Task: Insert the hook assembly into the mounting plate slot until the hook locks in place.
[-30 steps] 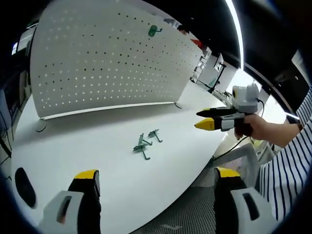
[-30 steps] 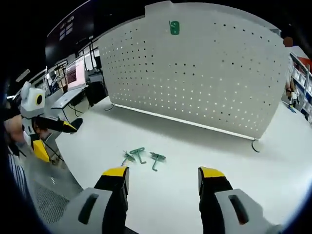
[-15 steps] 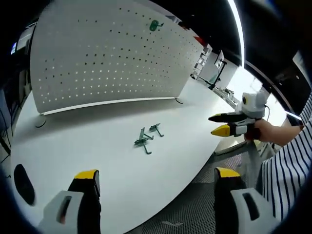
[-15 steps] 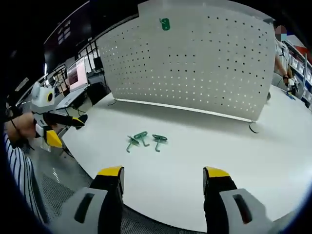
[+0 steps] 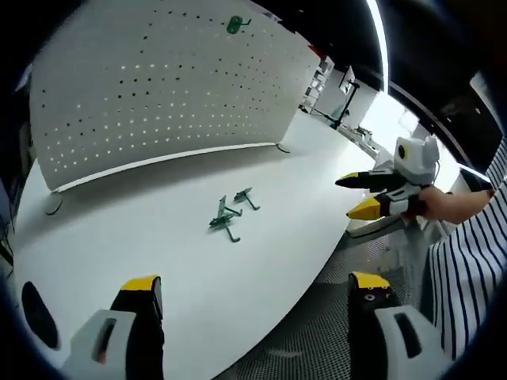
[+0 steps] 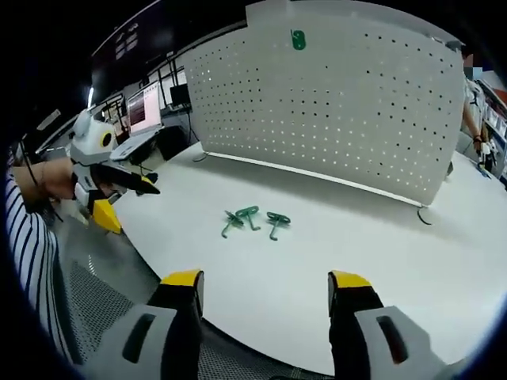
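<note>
Both grippers have drawn back past the white tabletop (image 5: 158, 261) edge; we hold left gripper (image 5: 252, 297) and right gripper (image 6: 265, 289) jaws wide, empty. Small green metal hooks (image 6: 255, 222) lie loose before the white perforated pegboard (image 6: 348, 103), awaiting pickup.

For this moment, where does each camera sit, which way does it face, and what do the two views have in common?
Left gripper view: rides the left gripper, off the table edge, facing the pegboard; the right gripper, hand and striped sleeve show at right.
Right gripper view: rides the right gripper, facing the pegboard; the left gripper and sleeve show at left.
Shared: the white table, pegboard, mounted green hook, and loose green hooks.
</note>
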